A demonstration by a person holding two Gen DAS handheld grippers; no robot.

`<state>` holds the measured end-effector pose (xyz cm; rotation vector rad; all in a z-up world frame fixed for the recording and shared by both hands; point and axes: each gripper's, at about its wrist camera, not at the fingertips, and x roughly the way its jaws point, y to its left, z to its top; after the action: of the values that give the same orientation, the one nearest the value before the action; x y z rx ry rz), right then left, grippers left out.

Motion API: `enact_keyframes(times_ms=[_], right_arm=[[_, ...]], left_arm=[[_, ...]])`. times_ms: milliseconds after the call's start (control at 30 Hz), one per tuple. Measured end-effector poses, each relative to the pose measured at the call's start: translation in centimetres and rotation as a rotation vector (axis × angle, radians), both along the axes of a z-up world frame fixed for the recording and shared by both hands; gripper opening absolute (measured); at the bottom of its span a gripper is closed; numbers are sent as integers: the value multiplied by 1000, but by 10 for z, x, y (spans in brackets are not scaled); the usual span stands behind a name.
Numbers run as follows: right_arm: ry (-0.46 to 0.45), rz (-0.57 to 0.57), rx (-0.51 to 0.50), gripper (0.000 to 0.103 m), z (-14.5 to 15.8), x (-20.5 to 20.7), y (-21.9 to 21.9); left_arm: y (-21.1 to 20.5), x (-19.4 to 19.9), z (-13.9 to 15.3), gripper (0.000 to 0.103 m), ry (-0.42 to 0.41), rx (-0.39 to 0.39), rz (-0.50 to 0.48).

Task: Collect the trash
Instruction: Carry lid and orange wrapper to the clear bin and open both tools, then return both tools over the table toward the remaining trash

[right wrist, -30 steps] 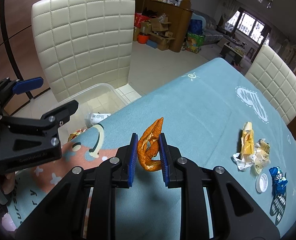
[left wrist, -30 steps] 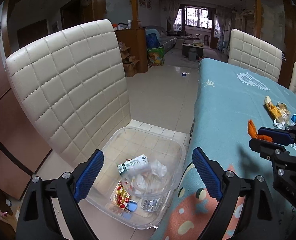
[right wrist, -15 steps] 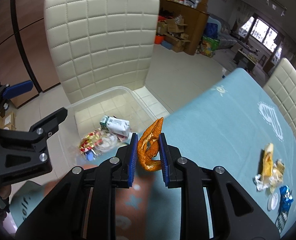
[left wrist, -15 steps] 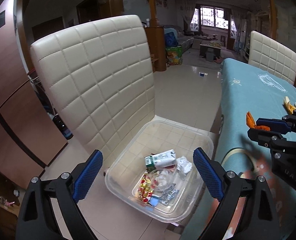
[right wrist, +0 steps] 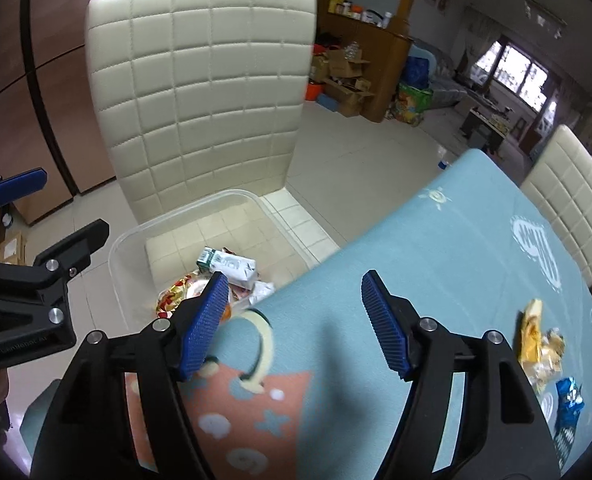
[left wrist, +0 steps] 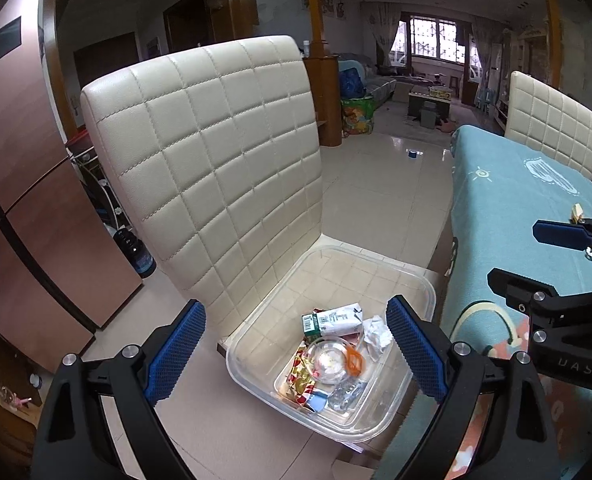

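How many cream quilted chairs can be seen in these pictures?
2. One chair stands beside the table's end, with the clear bin on its seat. A second chair stands at the table's far side. Others may be hidden.

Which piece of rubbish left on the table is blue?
The crinkled blue foil wrapper nearest the table's edge; the crumpled wrappers beside it are yellow and pale.

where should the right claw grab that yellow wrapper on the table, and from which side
Grab the yellow wrapper across its narrow width, near the middle of its long yellow strip, coming down from above. It lies flat on the blue tablecloth, and crumpled wrappers crowd its near end, so the clearer far half looks safer. The right claw is opening with nothing in it.
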<state>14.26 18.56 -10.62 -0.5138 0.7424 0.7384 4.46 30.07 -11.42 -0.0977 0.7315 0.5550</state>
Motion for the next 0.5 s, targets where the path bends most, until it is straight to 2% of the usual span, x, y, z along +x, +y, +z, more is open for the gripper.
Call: enact_keyframes(times_ms=[267, 433, 500], right_arm=[[-11, -65, 26, 70, 12, 5, -45], [-31, -134, 43, 76, 19, 12, -89], [-47, -190, 37, 77, 18, 19, -122]], left_arm=[[-38, 12, 14, 90, -9, -13, -89], [-75, 28, 19, 90, -9, -24, -178], [-90, 36, 19, 90, -6, -29, -211]])
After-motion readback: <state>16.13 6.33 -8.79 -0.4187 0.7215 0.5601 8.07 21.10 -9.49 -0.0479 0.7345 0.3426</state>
